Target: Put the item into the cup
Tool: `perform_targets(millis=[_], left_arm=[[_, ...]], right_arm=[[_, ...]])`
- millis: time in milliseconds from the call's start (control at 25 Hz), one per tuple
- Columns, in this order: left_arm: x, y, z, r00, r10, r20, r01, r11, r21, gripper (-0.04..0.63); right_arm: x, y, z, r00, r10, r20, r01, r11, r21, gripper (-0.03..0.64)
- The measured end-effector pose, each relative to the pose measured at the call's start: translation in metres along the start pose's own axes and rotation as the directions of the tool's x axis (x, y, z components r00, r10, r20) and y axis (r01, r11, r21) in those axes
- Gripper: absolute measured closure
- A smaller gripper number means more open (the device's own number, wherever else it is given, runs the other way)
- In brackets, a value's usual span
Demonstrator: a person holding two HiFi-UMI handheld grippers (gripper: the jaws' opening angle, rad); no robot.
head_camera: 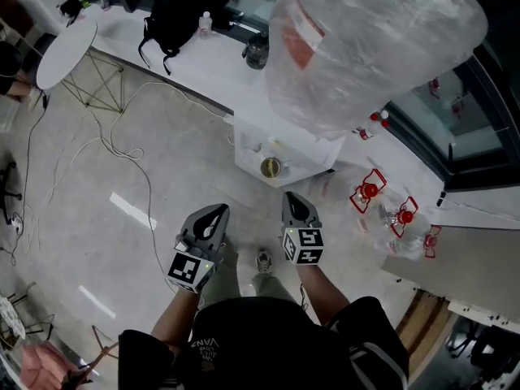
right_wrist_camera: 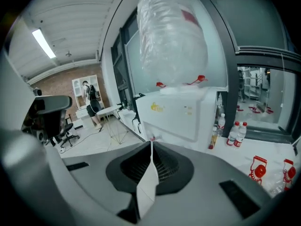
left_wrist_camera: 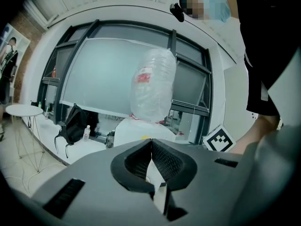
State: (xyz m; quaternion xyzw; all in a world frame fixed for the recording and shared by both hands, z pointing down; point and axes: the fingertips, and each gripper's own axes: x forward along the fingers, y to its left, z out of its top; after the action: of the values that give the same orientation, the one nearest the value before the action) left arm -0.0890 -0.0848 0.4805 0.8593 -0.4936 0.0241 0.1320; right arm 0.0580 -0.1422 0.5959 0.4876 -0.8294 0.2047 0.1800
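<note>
Both the left claw [head_camera: 213, 216] and the right claw [head_camera: 296, 207] are closed on nothing and held just short of the water dispenser [head_camera: 302, 146], likely a ready pose, while the cup [head_camera: 270, 167] waits in the dispenser's front recess

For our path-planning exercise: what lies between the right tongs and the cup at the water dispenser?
Only bare floor, as the head view shows: nothing stands between the shut right tongs and the cup.
</note>
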Motion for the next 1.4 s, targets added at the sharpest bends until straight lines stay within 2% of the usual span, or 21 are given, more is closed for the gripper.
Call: perform_targets(millis=[360, 640, 880, 1400], left_arm=[[-0.033, -0.037, 0.016, 0.997, 0.063, 0.044, -0.064, 0.998, 0.021, 0.575], [-0.066, -0.057, 0.029, 0.991, 0.114, 0.069, -0.117, 0.992, 0.041, 0.575], [-0.088, -0.076, 0.04, 0.987, 0.134, 0.088, -0.139, 0.989, 0.053, 0.575], [-0.114, -0.1, 0.053, 0.97, 0.202, 0.132, -0.212, 0.975, 0.064, 0.575]], right_arm=[[-0.075, 0.008, 0.045, 0.99, 0.09, 0.104, -0.089, 0.996, -0.021, 0.569], [-0.128, 0.027, 0.071, 0.971, 0.168, 0.17, -0.164, 0.986, -0.037, 0.569], [-0.167, 0.031, 0.089, 0.957, 0.188, 0.22, -0.182, 0.982, -0.05, 0.569], [-0.206, 0.036, 0.092, 0.938, 0.26, 0.228, -0.245, 0.965, -0.091, 0.571]])
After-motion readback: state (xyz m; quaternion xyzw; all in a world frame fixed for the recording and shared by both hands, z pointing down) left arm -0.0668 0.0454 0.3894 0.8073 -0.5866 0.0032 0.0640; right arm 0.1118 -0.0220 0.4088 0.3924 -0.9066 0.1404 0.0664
